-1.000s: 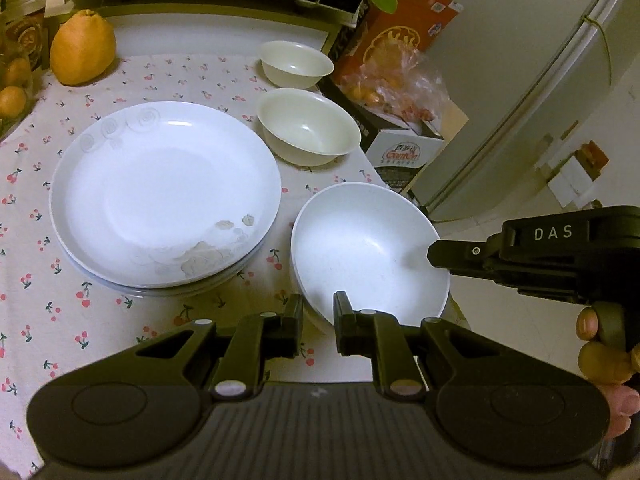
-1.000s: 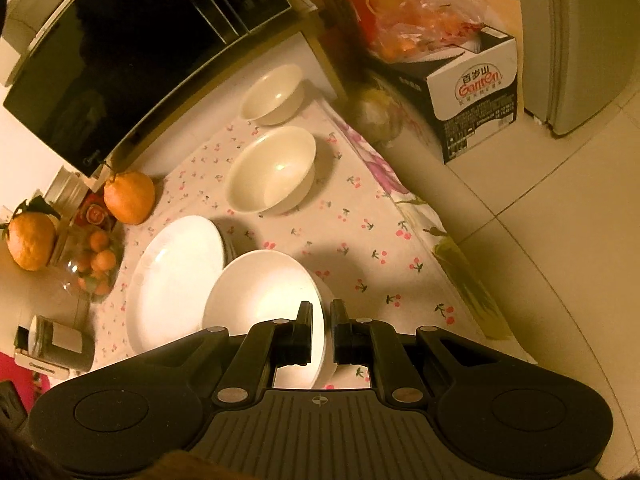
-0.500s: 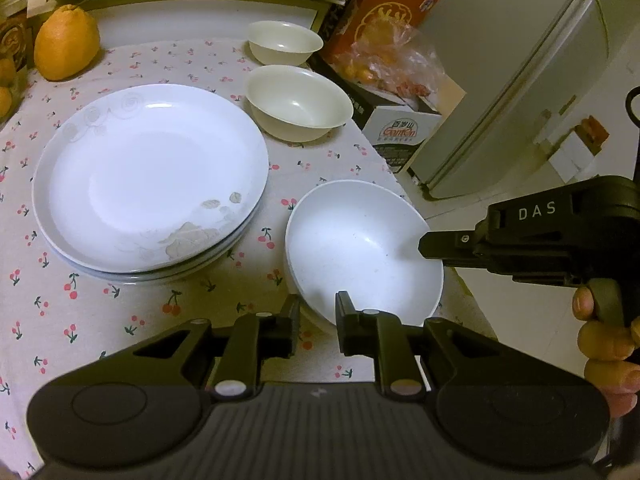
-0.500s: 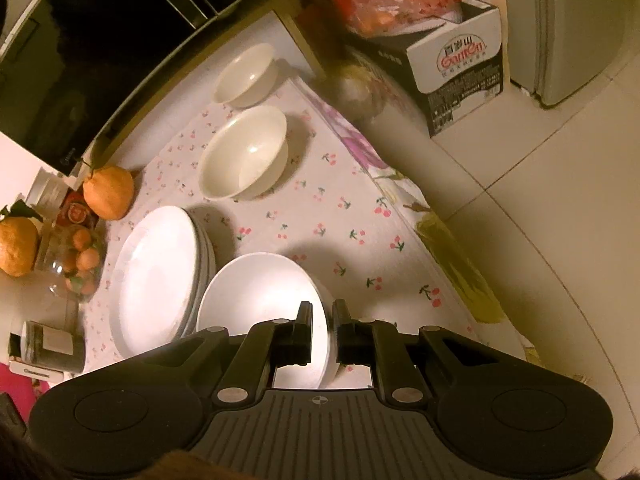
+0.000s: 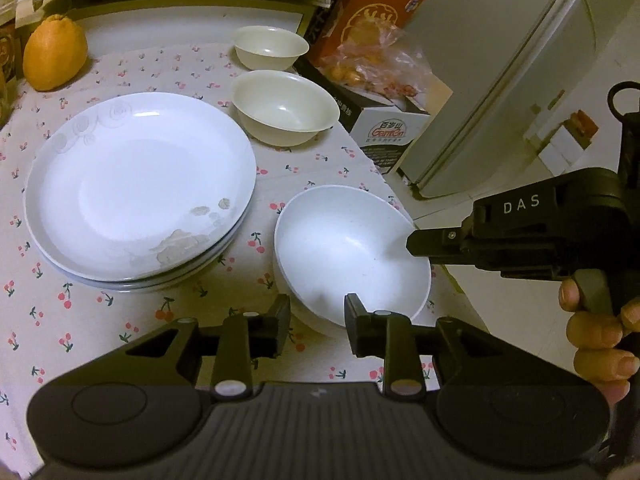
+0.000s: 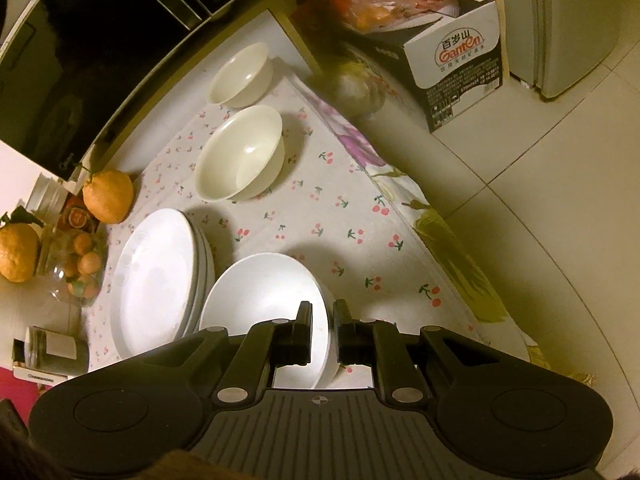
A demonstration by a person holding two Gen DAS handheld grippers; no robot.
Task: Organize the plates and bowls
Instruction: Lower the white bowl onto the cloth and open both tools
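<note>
Spreading apart as I watch, my left gripper (image 5: pixel 317 322) has its jaws opening around the near rim of the white bowl (image 5: pixel 352 248), 1 finger outside the wall and 1 over the inside, with daylight showing between pad and rim. My right gripper (image 6: pixel 323 330) is clamped on the same bowl's right rim, its 2 black fingers pressed together on the thin white wall; in the left view it reaches in from the right, with a hand (image 5: pixel 600 336) wrapped round its handle.

That bowl sits at the near right of the table, close to the edge, glossy, smooth and deep with a round flared rim. Just to its left lies a stack of plates (image 5: pixel 136 188), wide, shallow and glazed white, the top 1 embossed with faint rose swirls. Farther back stand 2 cream bowls, a larger cream bowl (image 5: pixel 284 106) and a smaller cream bowl (image 5: pixel 271 46) beyond it.

Everything rests on a tablecloth (image 5: pixel 80 320) printed with small red cherries. A bumpy orange citrus fruit (image 5: pixel 54 58) sits at the far left corner.
</note>
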